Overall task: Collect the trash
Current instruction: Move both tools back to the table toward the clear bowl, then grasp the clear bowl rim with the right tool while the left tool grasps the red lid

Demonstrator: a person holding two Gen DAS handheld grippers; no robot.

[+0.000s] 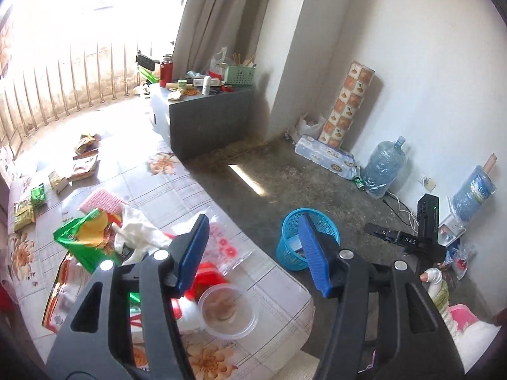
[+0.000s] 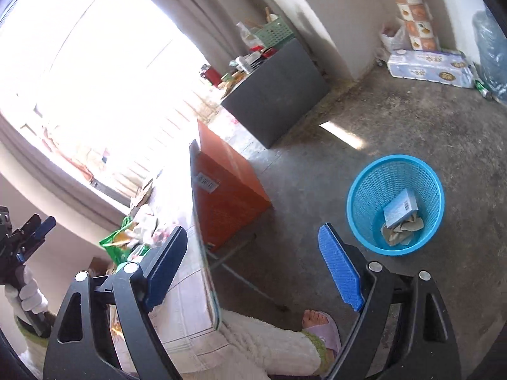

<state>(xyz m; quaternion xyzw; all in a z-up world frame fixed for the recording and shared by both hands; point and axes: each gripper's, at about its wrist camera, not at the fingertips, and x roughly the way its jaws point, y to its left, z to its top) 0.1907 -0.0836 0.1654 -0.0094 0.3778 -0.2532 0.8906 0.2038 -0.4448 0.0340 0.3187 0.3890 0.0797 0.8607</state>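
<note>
A bare concrete floor (image 2: 380, 120) runs to whitewashed walls, with a low tabletop (image 1: 259, 281) under a flowered cloth on the left, bright with window light. The trash lies in a heap on that cloth: a green snack bag (image 1: 79, 240), crumpled white tissue (image 1: 139, 231), a clear zip bag (image 1: 221, 247) with red print, and a round clear plastic container (image 1: 228, 312) at the near edge; smaller green packets (image 1: 38, 194) sit farther off to the left. The blue mesh basket (image 2: 394, 204) stands on the floor to the right of the tabletop, already holding a pale blue box (image 2: 400, 207) and a crumpled scrap.

The left gripper (image 1: 253, 253) hangs over the near edge of the tabletop, jaws apart and empty. The right gripper (image 2: 253, 269) points down toward the floor beside the basket, jaws wide and likewise empty. This looks like the gap between drops: the next move calls for lowering onto a piece of the heap, most likely the container or the tissue, and closing on it.

Readable writing is scarce: "DAS" on the right gripper's body in the left wrist view, a barcode on the box; other labels are too blurred to read.
</note>
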